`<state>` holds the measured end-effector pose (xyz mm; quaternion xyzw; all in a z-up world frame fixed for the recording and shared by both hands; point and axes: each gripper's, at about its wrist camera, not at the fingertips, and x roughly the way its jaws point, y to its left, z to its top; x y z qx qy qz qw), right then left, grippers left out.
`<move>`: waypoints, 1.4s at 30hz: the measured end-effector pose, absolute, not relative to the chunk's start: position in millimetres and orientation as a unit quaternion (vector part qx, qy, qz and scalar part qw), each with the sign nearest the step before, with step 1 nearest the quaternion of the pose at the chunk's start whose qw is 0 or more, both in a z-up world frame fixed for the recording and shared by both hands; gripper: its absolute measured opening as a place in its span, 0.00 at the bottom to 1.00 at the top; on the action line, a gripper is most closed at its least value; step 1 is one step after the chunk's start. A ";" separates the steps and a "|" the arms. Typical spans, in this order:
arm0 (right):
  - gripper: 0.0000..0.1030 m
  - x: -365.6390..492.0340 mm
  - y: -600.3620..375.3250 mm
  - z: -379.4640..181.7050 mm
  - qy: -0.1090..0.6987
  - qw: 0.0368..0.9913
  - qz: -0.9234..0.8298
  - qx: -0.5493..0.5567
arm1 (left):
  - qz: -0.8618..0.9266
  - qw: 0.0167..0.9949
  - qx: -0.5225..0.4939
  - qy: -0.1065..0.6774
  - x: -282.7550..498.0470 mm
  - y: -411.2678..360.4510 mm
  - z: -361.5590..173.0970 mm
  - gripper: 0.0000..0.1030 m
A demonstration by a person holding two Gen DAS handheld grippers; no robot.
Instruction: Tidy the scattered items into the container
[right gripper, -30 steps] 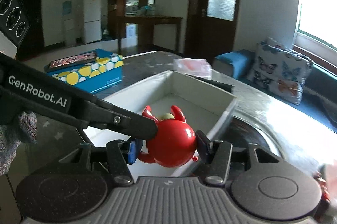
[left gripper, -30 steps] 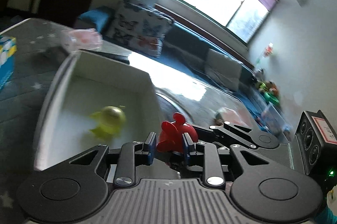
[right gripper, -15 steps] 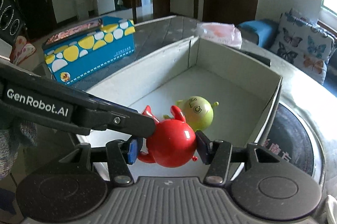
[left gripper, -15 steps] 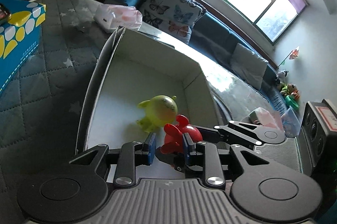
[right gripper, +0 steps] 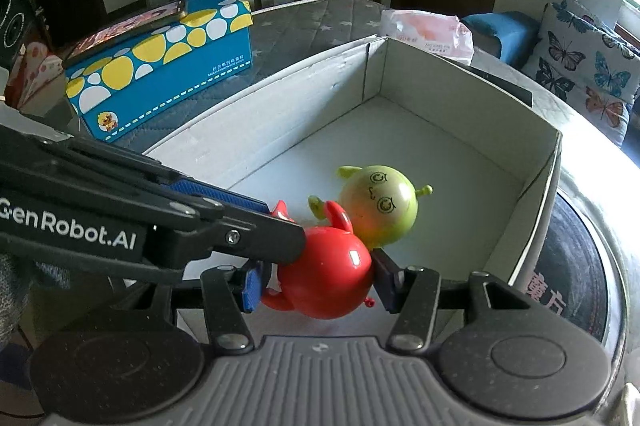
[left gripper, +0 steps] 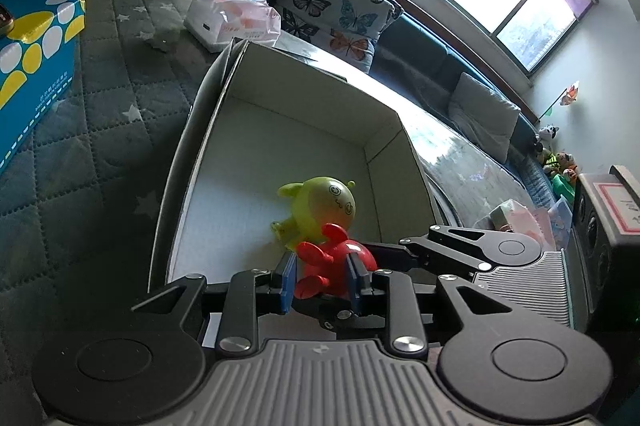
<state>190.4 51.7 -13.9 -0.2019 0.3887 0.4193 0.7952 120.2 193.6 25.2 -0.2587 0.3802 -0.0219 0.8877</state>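
Right wrist | red toy (right gripper: 326, 278) clamped between jaws | over box (right gripper: 460, 93)

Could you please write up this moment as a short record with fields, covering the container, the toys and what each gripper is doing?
container: white cardboard box, open at the top, on a grey quilted cover
inside the box: green toy figure, lying on the box floor
held item: red toy figure, over the box, next to the green one
right gripper: pads closed on the red toy's round body
left gripper: pads closed on a limb of the same red toy
nearby: blue and yellow box; pink-and-white packet
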 end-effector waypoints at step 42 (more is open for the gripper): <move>0.73 115.0 -81.2 33.8 0.283 0.883 0.357 -0.113 | -0.075 0.920 -0.230 0.309 82.7 97.1 75.5 0.36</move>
